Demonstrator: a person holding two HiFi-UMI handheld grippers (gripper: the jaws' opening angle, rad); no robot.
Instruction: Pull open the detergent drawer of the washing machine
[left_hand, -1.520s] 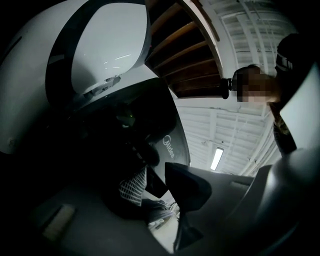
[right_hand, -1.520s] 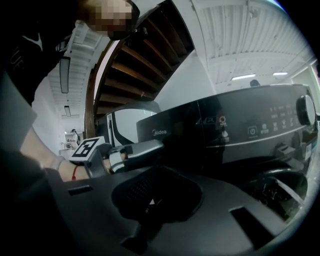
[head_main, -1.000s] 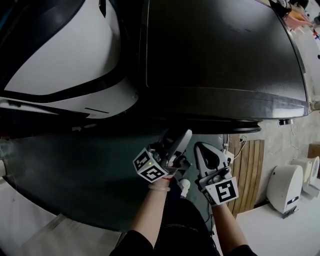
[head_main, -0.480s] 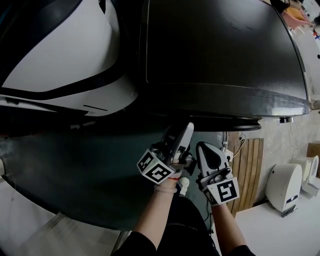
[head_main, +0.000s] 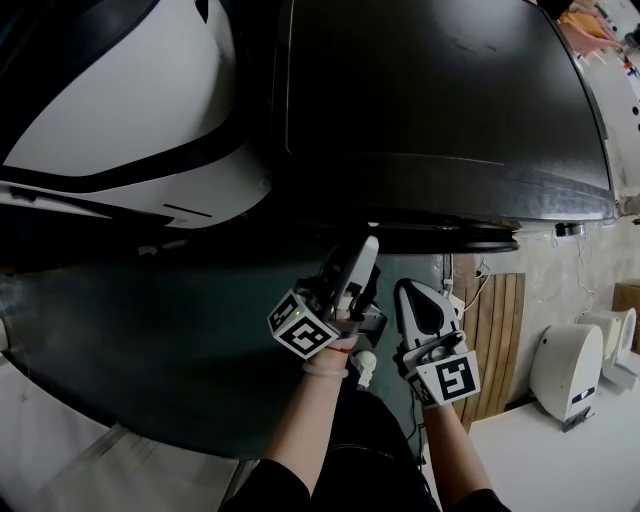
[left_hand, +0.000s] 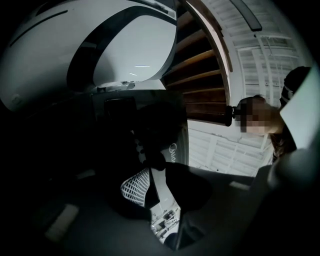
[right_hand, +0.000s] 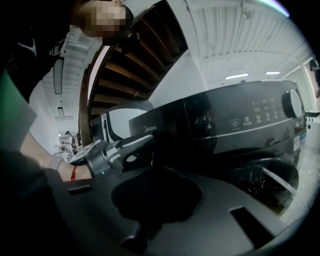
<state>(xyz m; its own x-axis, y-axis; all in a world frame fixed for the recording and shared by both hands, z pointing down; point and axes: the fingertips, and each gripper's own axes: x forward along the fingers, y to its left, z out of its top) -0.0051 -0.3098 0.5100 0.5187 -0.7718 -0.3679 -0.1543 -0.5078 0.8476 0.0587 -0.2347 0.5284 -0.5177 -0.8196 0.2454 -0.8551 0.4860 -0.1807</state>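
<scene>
my left tool (head_main: 366, 248), jaws slightly apart and empty, sits at the front of the washing machine (head_main: 440, 100), by the drawer (right_hand: 162, 127), which looks flush. if i pull, a shallow bite on its lip could slip off. right tool (head_main: 410, 292) clenched, empty.

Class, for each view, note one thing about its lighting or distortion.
Head view: the washing machine top is nearly black, with a thin glare line along its front edge. Left gripper view: mostly underexposed, the left gripper a silhouette against bright ceiling. Right gripper view: fisheye curves the control panel; corners vignetted black.
</scene>
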